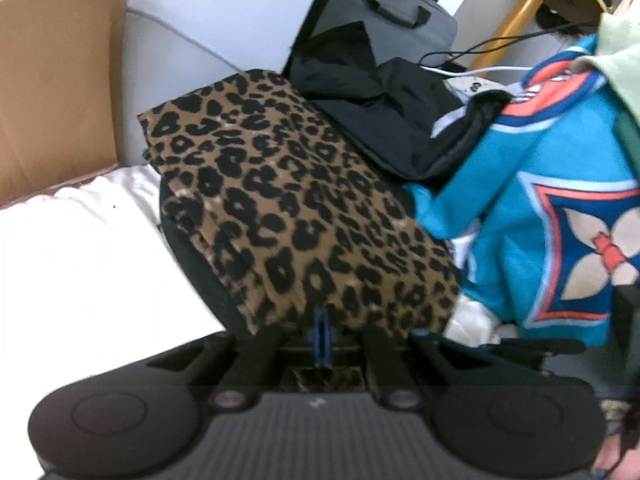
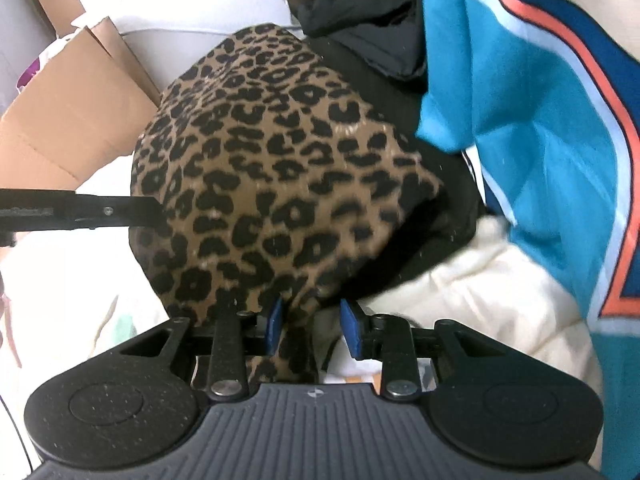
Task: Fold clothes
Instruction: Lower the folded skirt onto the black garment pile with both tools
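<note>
Lying folded on white bedding (image 1: 80, 248), the leopard-print garment (image 1: 288, 200) shows black rosettes on tan, with a black underside. Left gripper (image 1: 321, 332): blue pads pressed together on its near edge. Right gripper (image 2: 312, 328): fingers spread, fabric between them.

A lived-in bedroom at home: a soft white quilted duvet (image 1: 80, 240) carries heaped clothes, flattened brown cardboard boxes (image 1: 52, 76) lean on the white wall at ten o'clock, and an open black fabric suitcase (image 1: 384, 20) stands at one o'clock.
</note>
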The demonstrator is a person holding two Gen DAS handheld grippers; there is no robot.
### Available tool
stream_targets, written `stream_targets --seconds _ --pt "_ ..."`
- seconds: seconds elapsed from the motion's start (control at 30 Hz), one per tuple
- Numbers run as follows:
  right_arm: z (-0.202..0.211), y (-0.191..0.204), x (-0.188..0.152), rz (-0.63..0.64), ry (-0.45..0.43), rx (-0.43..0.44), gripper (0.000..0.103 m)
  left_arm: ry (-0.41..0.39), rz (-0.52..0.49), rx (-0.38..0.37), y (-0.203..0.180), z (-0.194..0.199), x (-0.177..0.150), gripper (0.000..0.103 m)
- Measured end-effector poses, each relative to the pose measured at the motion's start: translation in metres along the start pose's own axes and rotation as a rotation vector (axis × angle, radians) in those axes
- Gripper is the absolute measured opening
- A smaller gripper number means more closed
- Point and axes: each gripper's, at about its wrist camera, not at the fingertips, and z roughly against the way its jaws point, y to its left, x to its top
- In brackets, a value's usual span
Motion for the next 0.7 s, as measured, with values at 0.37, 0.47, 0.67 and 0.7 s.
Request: stream_targets --seconds 0.37,0.47,0.67,0.7 --pt "-0.005 0.003 -0.014 0.001 0.027 0.036 0.038 0.075 0.073 -0.012 -0.002 -0.027 -0.050 0.041" --pt "-0.004 0.005 -0.016 0.004 0.032 0.044 0.033 0.079 0.095 -0.018 0.000 -0.033 -0.057 0.045" --pt "-0.005 0.005 -0.016 -0.006 0.061 0.059 0.019 0.082 0.110 -0.071 0.001 -0.044 -0.069 0.052" --pt "-0.004 0.005 -0.016 -0.003 0.063 0.059 0.019 0.079 0.104 -0.079 0.000 -0.045 -0.072 0.053"
